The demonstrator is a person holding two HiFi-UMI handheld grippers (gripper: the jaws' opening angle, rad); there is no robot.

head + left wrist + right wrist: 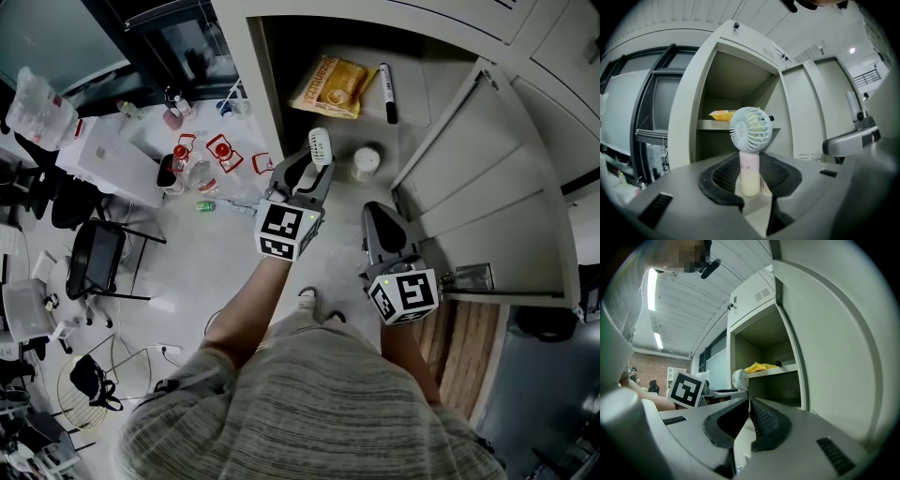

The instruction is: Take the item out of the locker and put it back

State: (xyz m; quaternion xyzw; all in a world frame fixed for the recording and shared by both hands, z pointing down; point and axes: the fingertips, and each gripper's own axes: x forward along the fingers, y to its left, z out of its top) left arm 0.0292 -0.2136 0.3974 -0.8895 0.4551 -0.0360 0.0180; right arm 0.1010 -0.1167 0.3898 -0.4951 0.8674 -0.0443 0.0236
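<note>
A small white hand-held fan (pixel 750 140) stands upright between the jaws of my left gripper (pixel 751 180), which is shut on the fan's handle. In the head view the fan (pixel 320 145) and left gripper (pixel 315 171) are just in front of the open locker (pixel 267 84). On the locker's shelf lie a yellow snack packet (pixel 333 86) and a black marker (pixel 386 92). My right gripper (pixel 380 223) hovers beside the locker door (pixel 497 187), shut with nothing in it; its closed pads (pixel 757 420) show in the right gripper view.
A white round lidded object (pixel 367 161) sits low in the locker. To the left is a cluttered table (pixel 112 155) with bottles and red-topped items, plus a black chair (pixel 94 258). Wooden flooring (pixel 464 337) lies to the right, below the open door.
</note>
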